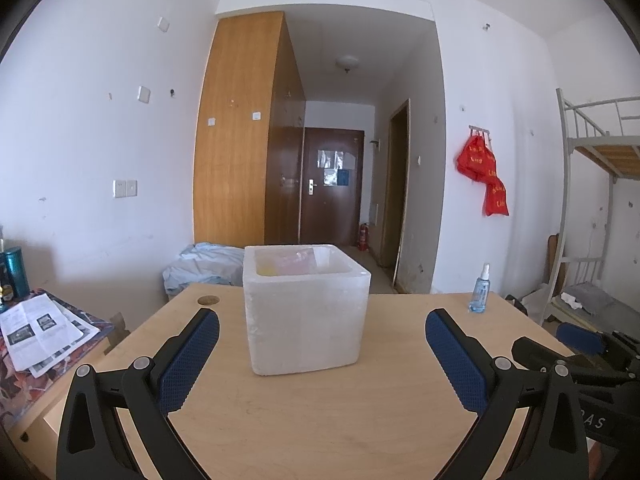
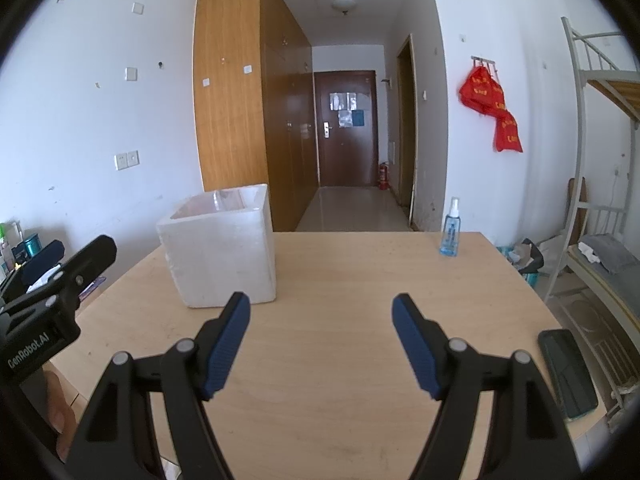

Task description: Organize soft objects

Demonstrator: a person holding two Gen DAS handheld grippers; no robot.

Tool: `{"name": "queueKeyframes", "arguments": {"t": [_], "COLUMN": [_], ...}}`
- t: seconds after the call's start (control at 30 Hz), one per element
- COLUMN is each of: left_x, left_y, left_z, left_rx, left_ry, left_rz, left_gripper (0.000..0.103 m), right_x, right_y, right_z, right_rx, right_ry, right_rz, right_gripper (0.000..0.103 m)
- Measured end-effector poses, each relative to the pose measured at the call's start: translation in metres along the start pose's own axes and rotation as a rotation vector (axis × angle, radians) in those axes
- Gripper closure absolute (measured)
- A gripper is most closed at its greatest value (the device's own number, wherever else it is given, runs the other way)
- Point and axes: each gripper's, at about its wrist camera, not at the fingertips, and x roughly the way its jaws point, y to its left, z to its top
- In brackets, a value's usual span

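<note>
— Where do the soft objects sit?
— Inside the white foam box [image 1: 306,312] on the table [image 1: 320,420], pink and yellow showing.
— And each gripper?
— Left gripper [image 1: 322,334] and right gripper [image 2: 321,322] both gape wide, holding nothing.

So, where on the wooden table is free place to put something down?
Most of the table is bare: the wide patch between the foam box and the spray bottle, and the near middle in front of the right tool. The near right edge holds a dark phone. The left side is tighter, with the box and the left tool facing it.
</note>
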Motion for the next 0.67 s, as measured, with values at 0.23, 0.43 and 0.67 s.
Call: {"name": "queueKeyframes", "arguments": {"t": [0.23,0.43,0.67], "left_x": [-0.0005,-0.0015,-0.0036], "left_y": [0.0004,-0.0006,0.0003], "left_z": [-0.0005,-0.0009,-0.0002], "left_rx": [0.003,0.01,0.004], "left_ry": [0.005,0.002,-0.016], "left_rz": [-0.005,0.003,0.022], "left_gripper": [0.0,0.0,0.0], "right_x": [0.0007,0.0027,0.0046], "right_y": [0.0001,0.0008,0.0005], "right_z": [-0.0001,0.0008,0.0008], "right_rx": [0.002,0.002,0.004], "right_ry": [0.003,0.006,0.01], "right_rz": [0.002,0.003,0.003], "right_gripper": [0.026,0.026,0.026]}}
